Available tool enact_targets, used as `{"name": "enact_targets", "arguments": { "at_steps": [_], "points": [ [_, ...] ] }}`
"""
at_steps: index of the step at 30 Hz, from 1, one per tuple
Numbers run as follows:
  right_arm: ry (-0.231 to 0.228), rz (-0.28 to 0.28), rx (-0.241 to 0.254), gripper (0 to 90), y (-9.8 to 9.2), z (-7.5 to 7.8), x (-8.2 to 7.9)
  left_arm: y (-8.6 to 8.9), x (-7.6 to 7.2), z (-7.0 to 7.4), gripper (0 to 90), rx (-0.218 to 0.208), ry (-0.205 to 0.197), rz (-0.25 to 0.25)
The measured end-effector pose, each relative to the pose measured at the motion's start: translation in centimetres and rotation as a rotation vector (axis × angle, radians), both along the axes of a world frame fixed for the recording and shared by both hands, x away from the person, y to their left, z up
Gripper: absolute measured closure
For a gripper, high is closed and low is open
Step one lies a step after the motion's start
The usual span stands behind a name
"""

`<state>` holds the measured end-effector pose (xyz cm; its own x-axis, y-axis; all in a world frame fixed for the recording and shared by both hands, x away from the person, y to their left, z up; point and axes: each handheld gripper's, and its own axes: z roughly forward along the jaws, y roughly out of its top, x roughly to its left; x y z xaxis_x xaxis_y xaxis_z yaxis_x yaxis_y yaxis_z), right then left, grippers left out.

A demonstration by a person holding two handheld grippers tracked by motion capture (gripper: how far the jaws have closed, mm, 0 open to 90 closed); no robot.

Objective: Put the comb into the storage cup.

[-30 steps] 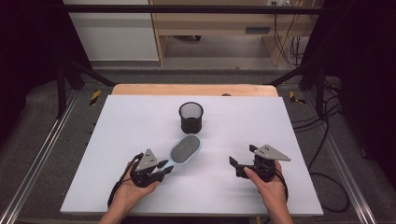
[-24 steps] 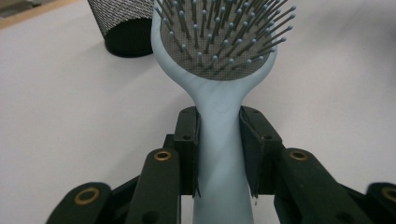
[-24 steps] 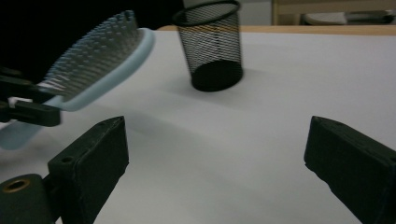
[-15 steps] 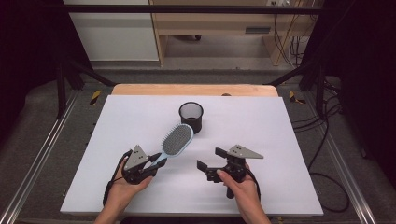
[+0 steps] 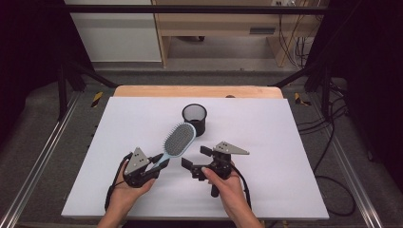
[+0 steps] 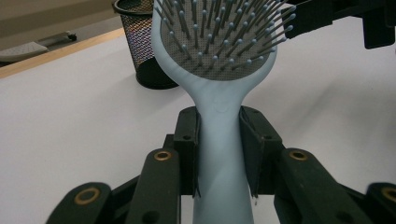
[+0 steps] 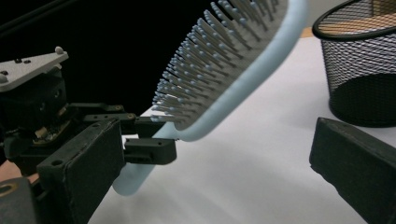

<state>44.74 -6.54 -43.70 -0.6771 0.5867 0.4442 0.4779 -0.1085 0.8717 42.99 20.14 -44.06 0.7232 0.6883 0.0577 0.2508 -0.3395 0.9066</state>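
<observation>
Now my left tongs [image 5: 159, 164] clamp the pale-blue plastic hairbrush [image 5: 179, 139], lifted off the desk [image 5: 285, 142]; my right tongs [image 5: 196, 159], apart, have closed in for a handover.

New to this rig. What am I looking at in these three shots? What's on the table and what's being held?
No robot here: a person holds a hand-held two-jaw claw in each hand and works at a white table.

The high view comes from a fixed camera above the person's side, looking forward and down. The other two pictures come from cameras riding on each claw, looking along its black jaws.

The left claw is shut on the handle of a light blue plastic paddle hairbrush with grey bristles; the left gripper view shows the jaws pressing both sides of the handle, and the brush head is lifted off the table. The right claw stands open and holds nothing, close to the brush. A black wire-mesh cup stands upright on the table beyond the brush.
</observation>
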Motion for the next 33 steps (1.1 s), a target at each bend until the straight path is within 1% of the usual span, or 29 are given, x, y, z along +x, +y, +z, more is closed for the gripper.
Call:
{"name": "enact_targets", "arguments": {
  "at_steps": [3, 6, 11, 17, 21, 22, 26, 33],
  "points": [
    [-0.005, 0.005, 0.011, 3.2, 0.5, 0.1, 0.0, -0.3, -0.1, 0.0, 69.4, 0.003, -0.006, -0.003],
    [-0.004, 0.006, 0.023, 3.2, 0.8, 0.2, 0.2, -0.5, -0.3, 0.0, 69.5, 0.01, -0.021, -0.012],
    [0.018, 0.01, 0.046, 3.4, 1.6, 0.2, 0.8, -0.9, -0.6, 0.1, 69.5, 0.017, -0.039, -0.02],
    [0.032, 0.007, 0.085, 5.5, 2.3, 0.6, 1.5, -1.1, -1.0, 0.0, 69.4, 0.015, -0.048, -0.025],
    [0.042, 0.001, 0.111, 7.5, 2.4, 0.8, 1.9, -1.3, -1.1, 0.0, 69.4, 0.018, -0.046, -0.032],
    [0.05, -0.002, 0.119, 8.1, 2.5, 0.9, 2.0, -1.3, -1.2, 0.0, 69.4, 0.02, -0.049, -0.031],
    [0.067, -0.002, 0.134, 13.0, 2.6, 0.9, 2.4, -1.3, -1.1, 0.0, 69.4, 0.022, -0.058, -0.031],
    [0.073, -0.008, 0.156, 25.6, 2.4, 0.9, 2.8, -1.0, -1.0, 0.1, 69.4, 0.011, -0.061, -0.026]
  ]
}}
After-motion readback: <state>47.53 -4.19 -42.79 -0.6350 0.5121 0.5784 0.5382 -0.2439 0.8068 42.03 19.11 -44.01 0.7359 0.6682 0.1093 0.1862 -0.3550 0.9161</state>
